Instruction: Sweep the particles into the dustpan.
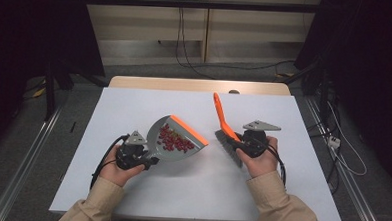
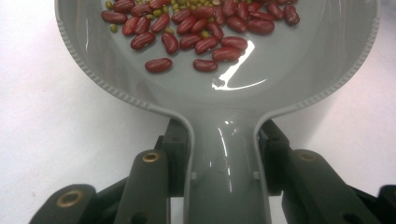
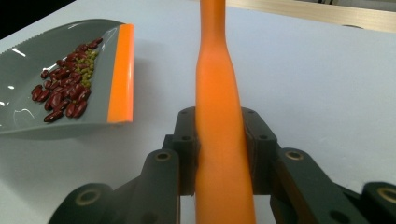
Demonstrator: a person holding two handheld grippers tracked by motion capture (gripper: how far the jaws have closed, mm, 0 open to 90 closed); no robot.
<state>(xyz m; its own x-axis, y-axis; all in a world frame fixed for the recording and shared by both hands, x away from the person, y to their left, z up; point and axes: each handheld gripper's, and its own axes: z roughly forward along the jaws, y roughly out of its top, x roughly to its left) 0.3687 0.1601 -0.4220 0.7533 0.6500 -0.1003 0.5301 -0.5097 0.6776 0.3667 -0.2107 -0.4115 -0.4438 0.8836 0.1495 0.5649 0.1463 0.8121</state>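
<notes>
A grey dustpan [image 1: 156,132] with an orange lip [image 1: 189,129] is tilted up over the white table, left of centre. Red kidney beans [image 1: 172,139] and a few small green beans lie in it. My left gripper [image 1: 149,160] is shut on the dustpan's handle [image 2: 224,154], which runs between its two jaws; the beans [image 2: 196,28] sit at the far end of the pan [image 2: 289,70]. My right gripper [image 1: 241,141] is shut on the orange handle [image 3: 219,107] of a hand brush [image 1: 221,114], whose grey bristles [image 1: 228,148] point toward the table. From the right gripper [image 3: 219,140] the dustpan [image 3: 23,65] shows at the left.
The white table top [image 1: 195,190] has open room in front of and behind the two tools. A wooden edge [image 1: 200,85] borders its far side. Cables lie on the floor beyond and to the right.
</notes>
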